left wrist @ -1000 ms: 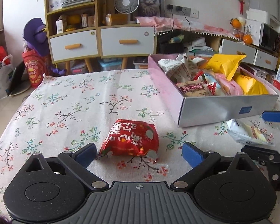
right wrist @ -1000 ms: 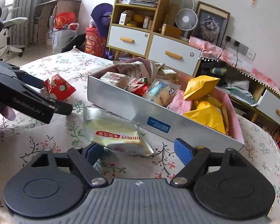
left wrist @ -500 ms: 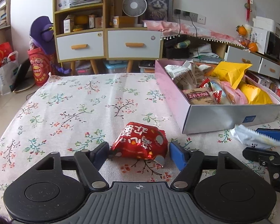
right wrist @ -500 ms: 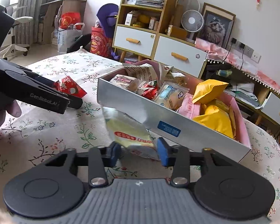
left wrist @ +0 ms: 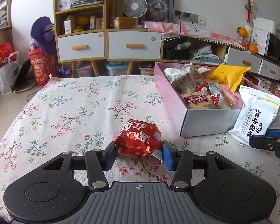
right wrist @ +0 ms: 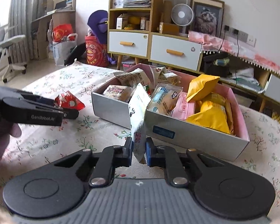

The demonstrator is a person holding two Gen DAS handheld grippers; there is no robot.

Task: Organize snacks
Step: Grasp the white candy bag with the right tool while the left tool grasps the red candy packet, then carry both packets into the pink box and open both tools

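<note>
We have both grippers loaded, and most of the sorting looks done. In the left wrist view our left gripper (left wrist: 139, 154) sits low in the centre of the frame, its jaws clamped on the red snack packet (left wrist: 139, 140) from both sides; the packet seems to rest on the floral tablecloth (left wrist: 69, 112), though we cannot tell for sure whether it has left the cloth. In the right wrist view our right gripper (right wrist: 139, 153) has its jaws pressed together on the lower edge of the white snack packet (right wrist: 138, 115), which stands upright and off the cloth, just in front of the near wall of the grey and pink box (right wrist: 196, 136). The same white packet appears at the right edge of the left wrist view, beside the box corner.

The box fills the centre and right of the right wrist view and already holds many packets: yellow bags (right wrist: 209, 115), a pink one, beige wrappers and a brown-labelled one (left wrist: 196, 99). We see no other loose snacks on the cloth, so we judge that only these two remain. What is left is to carry each over the rim and let it go inside, finding a gap among the crowded bags
</note>
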